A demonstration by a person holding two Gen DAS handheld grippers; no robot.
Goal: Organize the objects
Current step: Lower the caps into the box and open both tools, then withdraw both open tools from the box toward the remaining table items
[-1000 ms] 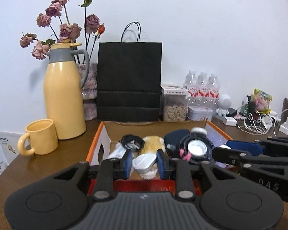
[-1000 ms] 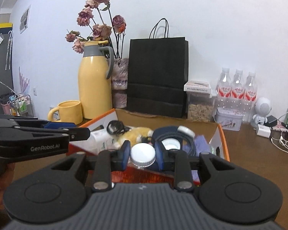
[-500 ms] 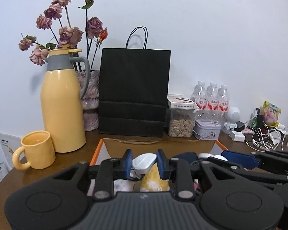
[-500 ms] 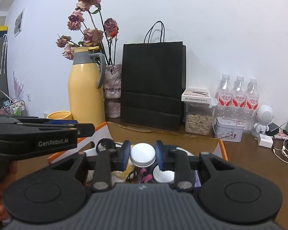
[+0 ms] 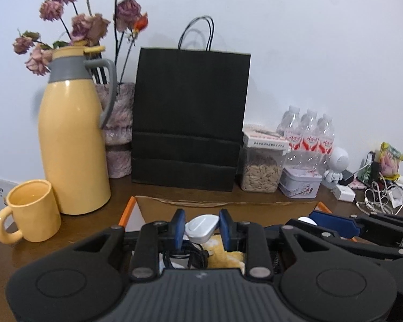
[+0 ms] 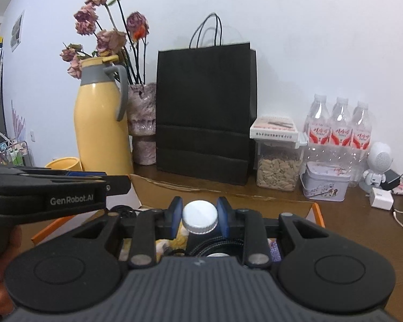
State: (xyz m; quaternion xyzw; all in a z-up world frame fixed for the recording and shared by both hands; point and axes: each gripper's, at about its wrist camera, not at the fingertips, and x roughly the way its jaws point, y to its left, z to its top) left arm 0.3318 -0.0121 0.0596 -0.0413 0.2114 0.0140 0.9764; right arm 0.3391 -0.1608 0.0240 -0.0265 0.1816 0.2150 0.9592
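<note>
My left gripper is shut on a small white rounded plastic case and holds it above the orange-edged cardboard box. My right gripper is shut on a white ribbed screw cap and holds it above the same box. Inside the box I see a black cable, a yellow fluffy thing and a black round item, mostly hidden by the grippers. The right gripper shows at the right of the left wrist view.
Behind the box stand a yellow thermos jug, a yellow mug, a vase of dried roses, a black paper bag, a seed container, a tin, water bottles, and chargers and cables.
Both grippers have risen out of the box with their objects still held. The box contents have dropped lower in view and the back wall items look larger and nearer.
</note>
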